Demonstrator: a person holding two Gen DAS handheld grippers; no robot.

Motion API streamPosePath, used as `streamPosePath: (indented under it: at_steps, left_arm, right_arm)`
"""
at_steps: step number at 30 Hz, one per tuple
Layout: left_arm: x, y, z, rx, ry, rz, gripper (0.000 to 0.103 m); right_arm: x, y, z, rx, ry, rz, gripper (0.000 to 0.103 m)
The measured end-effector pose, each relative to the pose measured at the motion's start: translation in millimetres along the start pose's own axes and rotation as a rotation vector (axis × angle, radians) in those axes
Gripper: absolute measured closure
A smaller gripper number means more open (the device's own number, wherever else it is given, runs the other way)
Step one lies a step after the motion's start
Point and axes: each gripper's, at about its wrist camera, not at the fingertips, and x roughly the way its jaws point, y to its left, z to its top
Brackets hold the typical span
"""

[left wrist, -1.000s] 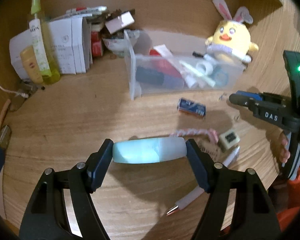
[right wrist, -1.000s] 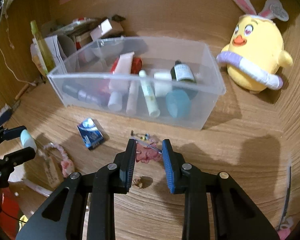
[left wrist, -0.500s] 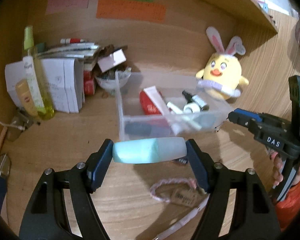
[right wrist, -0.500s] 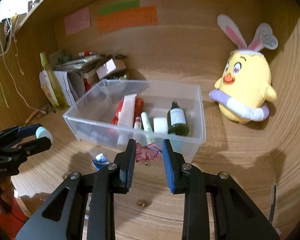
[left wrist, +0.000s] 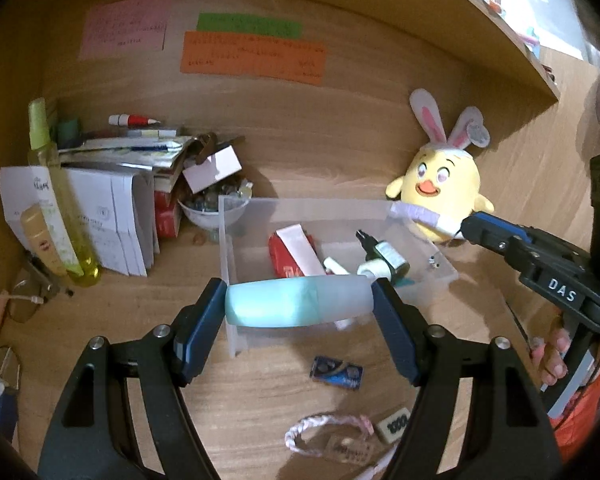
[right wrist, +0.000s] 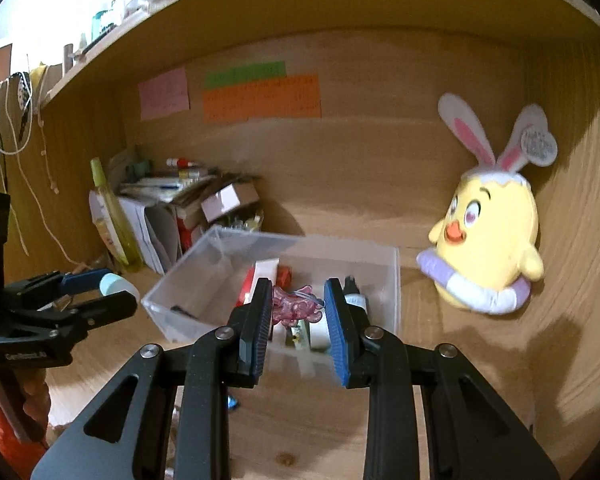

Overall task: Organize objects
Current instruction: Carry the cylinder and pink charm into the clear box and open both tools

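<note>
My left gripper (left wrist: 300, 312) is shut on a pale teal bottle (left wrist: 298, 306) held crosswise above the near wall of the clear plastic box (left wrist: 236, 336). My right gripper (right wrist: 296, 312) is shut on a small pink hair clip (right wrist: 294, 308), raised in front of the box (right wrist: 172, 320). The box holds a white tube (left wrist: 300, 250), a red packet and a dark dropper bottle (left wrist: 384, 254). The right gripper shows at the right of the left wrist view (left wrist: 470, 230). The left gripper shows at the left of the right wrist view (right wrist: 112, 294).
A yellow bunny-eared plush (left wrist: 440, 196) sits right of the box. Papers, a yellow-green bottle (left wrist: 60, 196) and a bowl (left wrist: 212, 212) crowd the back left. A blue battery pack (left wrist: 336, 372), a braided cord (left wrist: 324, 430) and an eraser (left wrist: 394, 426) lie on the wooden desk in front.
Both grippers have risen and moved towards the box with their objects still held. The teal bottle now hangs over the box's near wall; the clip is lifted off the desk.
</note>
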Motion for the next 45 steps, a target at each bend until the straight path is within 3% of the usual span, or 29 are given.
streamPosePath:
  at_steps: [8,26,43,45]
  left_arm:
    - [16.4,-3.2,14.9,-0.004,0.004,0.005,0.03]
    - [80.0,-15.2,14.4,0.065,0.125,0.069,0.03]
    - [100.4,-4.4,10.4,0.035,0.172,0.031,0.029]
    - [98.8,-3.9,10.7,0.034,0.169,0.027,0.023]
  right_arm:
    - [15.5,-0.8,13.5,-0.018,-0.008,0.002,0.079]
    - [90.7,-5.2,-13.5,-0.044,0.173,0.019,0.079]
    - [110.2,-23.6,-25.0,-0.021,0.239,-0.02,0.079]
    - [110.6,-24.2,-25.1,-0.024,0.241,-0.025,0.079]
